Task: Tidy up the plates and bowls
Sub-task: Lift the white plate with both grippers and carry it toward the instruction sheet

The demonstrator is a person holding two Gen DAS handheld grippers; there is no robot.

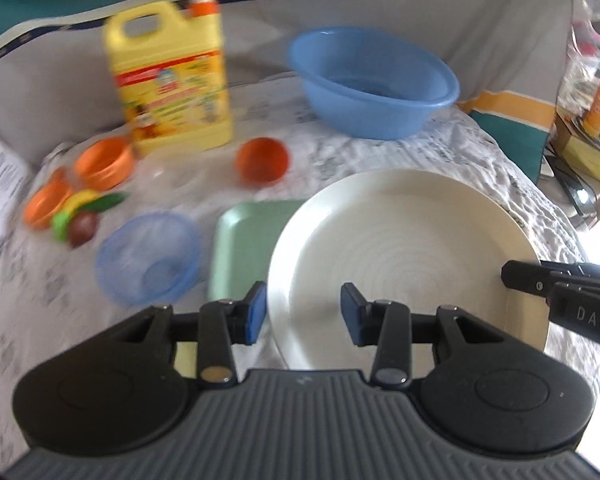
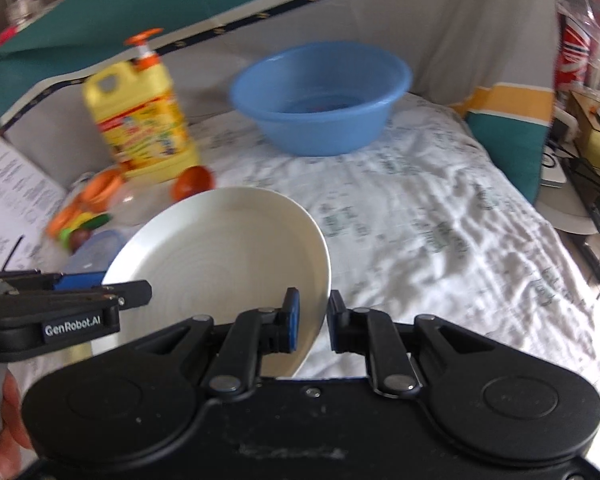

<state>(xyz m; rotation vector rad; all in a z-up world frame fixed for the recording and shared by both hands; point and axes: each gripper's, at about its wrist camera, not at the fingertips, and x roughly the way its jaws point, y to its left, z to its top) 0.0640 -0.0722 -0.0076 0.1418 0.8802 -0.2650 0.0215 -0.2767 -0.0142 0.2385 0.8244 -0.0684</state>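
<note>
A large white plate (image 1: 404,256) is held tilted above the table; it also shows in the right wrist view (image 2: 220,248). My right gripper (image 2: 312,320) is shut on the plate's right rim and enters the left wrist view at the right (image 1: 512,276). My left gripper (image 1: 304,312) is open, with the plate's left rim between its jaws; its side shows in the right wrist view (image 2: 132,292). A pale green tray (image 1: 244,248) lies partly under the plate. A clear blue bowl (image 1: 148,260) sits left of the tray. Orange bowls (image 1: 104,162) stand further left.
A big blue basin (image 1: 372,80) stands at the back. A yellow pump bottle (image 1: 168,80) stands at back left. A small orange bowl (image 1: 262,160) lies on its side. Toy fruit (image 1: 84,216) lies at the left. Clutter (image 2: 592,132) lies past the table's right edge.
</note>
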